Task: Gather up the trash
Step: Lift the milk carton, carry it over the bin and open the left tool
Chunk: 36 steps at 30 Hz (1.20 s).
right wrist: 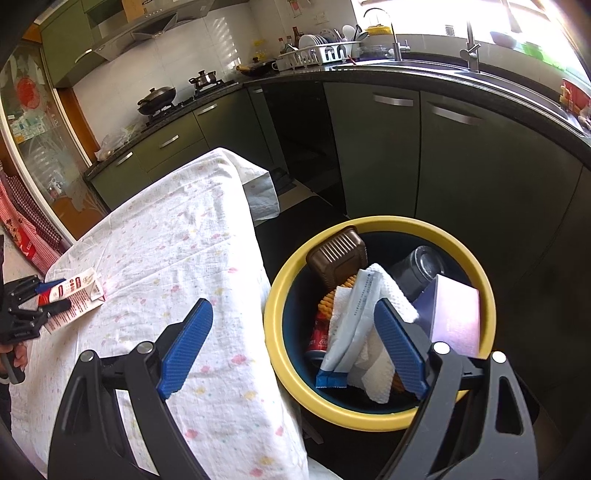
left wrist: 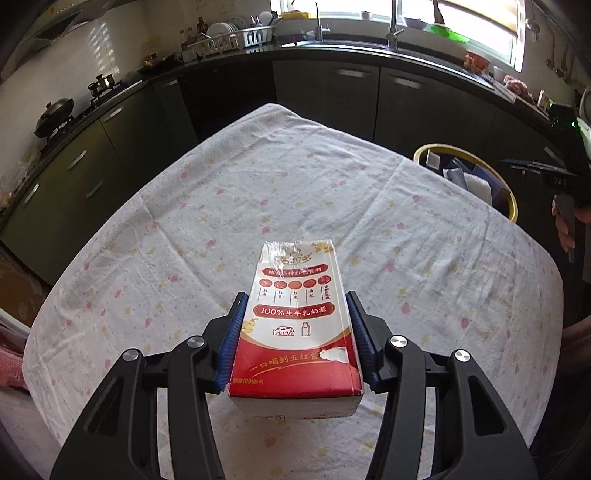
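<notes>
Left gripper (left wrist: 295,339) clamped on carton (left wrist: 295,317) sides, near worktop (left wrist: 184,206) edge, for bin (right wrist: 369,410) drop; right gripper (right wrist: 291,347) fingers apart over bin rim, w/ nothing held.

Ahead of the hand-held gripper, beyond the cloth-covered bench (left wrist: 258,192), stand dark green cabinets (left wrist: 325,88), a dish rack (left wrist: 236,37), two faucets (left wrist: 393,26), and, far left, a wok (left wrist: 53,116).

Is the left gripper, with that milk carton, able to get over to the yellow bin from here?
Probably yes. The left gripper is shut on the milk carton, nothing else lies on the tablecloth between it and the yellow bin, and the open right gripper hangs over the bin's near rim.
</notes>
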Each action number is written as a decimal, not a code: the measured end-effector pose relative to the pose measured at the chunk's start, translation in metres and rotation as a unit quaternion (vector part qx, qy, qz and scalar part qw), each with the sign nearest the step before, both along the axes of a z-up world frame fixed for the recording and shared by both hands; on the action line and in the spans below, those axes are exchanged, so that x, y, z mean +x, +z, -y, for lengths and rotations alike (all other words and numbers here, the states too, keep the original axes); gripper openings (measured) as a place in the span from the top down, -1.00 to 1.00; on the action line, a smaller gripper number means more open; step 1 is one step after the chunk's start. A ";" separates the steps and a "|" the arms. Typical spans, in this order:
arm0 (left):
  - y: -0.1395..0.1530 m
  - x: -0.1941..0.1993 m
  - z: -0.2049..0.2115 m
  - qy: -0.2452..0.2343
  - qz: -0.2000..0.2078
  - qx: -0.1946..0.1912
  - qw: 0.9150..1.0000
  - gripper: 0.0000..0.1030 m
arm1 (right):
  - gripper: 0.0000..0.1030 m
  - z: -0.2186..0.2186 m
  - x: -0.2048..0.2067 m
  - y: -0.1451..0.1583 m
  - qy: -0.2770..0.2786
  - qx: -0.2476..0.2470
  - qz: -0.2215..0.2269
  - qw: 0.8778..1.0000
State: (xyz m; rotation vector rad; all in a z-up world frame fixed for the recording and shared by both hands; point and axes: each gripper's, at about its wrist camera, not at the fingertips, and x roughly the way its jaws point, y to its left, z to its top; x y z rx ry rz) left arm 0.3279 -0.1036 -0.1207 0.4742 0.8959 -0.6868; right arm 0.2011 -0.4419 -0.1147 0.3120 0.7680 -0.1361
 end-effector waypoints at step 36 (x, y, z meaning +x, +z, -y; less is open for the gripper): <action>0.045 -0.040 0.167 -0.073 -0.109 0.038 0.991 -0.01 | -0.64 0.069 -0.052 0.018 -0.063 -0.005 0.031 0.998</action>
